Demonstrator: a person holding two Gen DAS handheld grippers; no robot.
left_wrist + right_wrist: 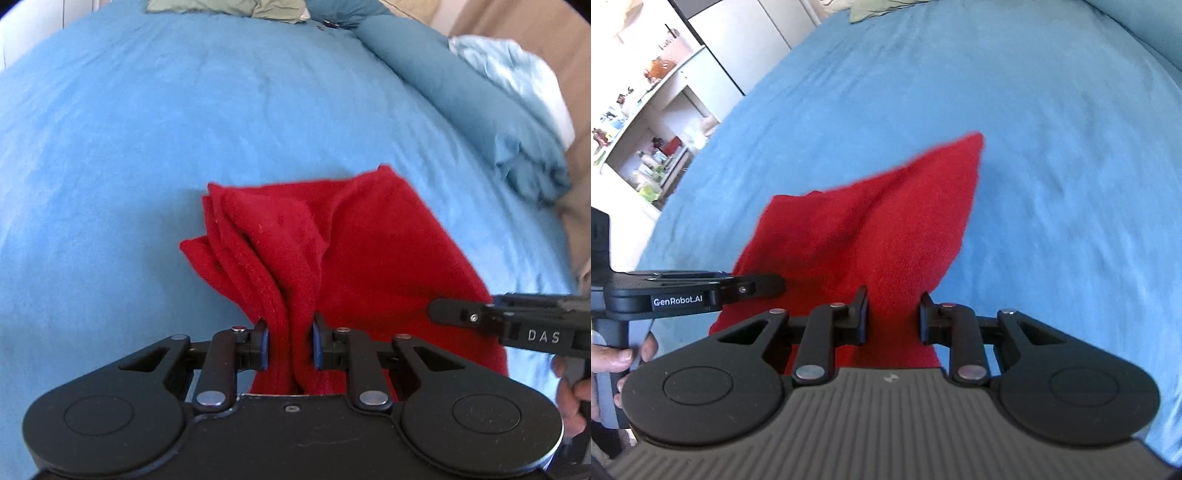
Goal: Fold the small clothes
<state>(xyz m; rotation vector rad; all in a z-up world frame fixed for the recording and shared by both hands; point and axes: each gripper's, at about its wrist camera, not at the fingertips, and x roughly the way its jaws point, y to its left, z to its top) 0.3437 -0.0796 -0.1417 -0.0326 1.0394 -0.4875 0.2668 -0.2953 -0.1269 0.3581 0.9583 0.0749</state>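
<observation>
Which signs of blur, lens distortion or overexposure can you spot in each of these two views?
Left wrist view: the blue bedspread bulges with fisheye curvature, and the red cloth is soft at its edges. Right wrist view: the bedspread is streaked with blur at right, the cloth's far corner is smeared, and the shelves look washed out.

I note bright, even daylight; shelves at ten o'clock wash out, edges bow, right view smears slightly.
</observation>
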